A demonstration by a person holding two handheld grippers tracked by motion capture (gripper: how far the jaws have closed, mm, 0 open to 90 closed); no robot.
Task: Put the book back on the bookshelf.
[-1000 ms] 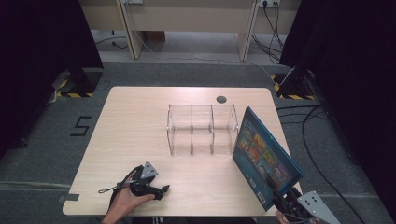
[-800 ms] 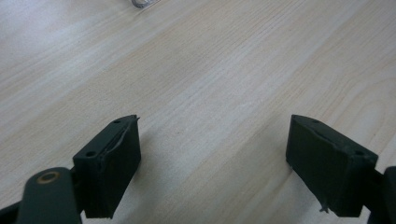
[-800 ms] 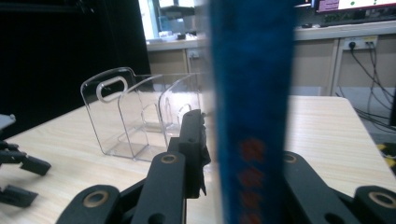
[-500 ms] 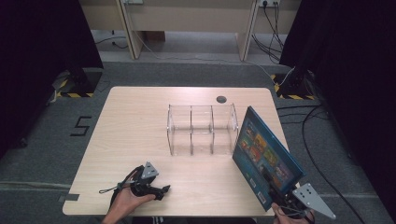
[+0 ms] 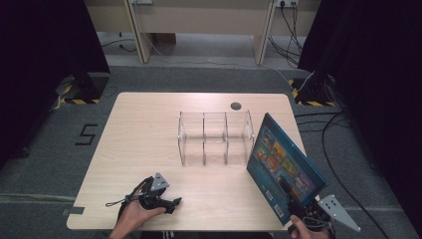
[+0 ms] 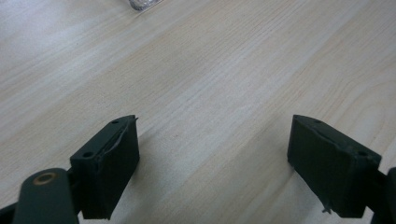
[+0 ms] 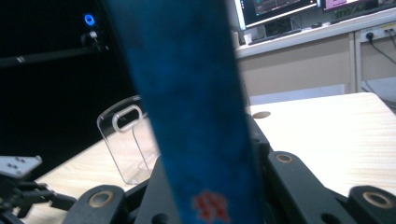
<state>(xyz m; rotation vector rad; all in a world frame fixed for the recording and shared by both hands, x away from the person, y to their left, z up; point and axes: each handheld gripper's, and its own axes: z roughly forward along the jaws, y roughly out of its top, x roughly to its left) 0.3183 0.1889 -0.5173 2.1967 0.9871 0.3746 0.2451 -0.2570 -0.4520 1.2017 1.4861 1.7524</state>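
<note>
From the high view, the right gripper (image 5: pixel 298 211) sat at the table's (image 5: pixel 149 129) near right corner, clamped on the bottom edge of a blue book (image 5: pixel 284 167) that stood tilted up off the tabletop, cover facing the camera. The book's top corner was just beside the right end of the clear acrylic rack (image 5: pixel 215 137); touching or not, I honestly couldn't tell from that angle.

The right gripper view gave what the overhead didn't: the book's spine (image 7: pixel 196 116) edge-on, pinched tight between the jaws, with the rack's handle cutout (image 7: pixel 126 116) off to its left and monitors on a desk behind. It also caught the left gripper (image 7: pixel 18 186) low in the corner.

The left gripper view showed its own jaws spread wide over bare wood, nothing between them. Overhead, that left gripper (image 5: pixel 169 203) rested near the table's front edge, well apart from the rack, with plenty of open tabletop left of and behind it.
</note>
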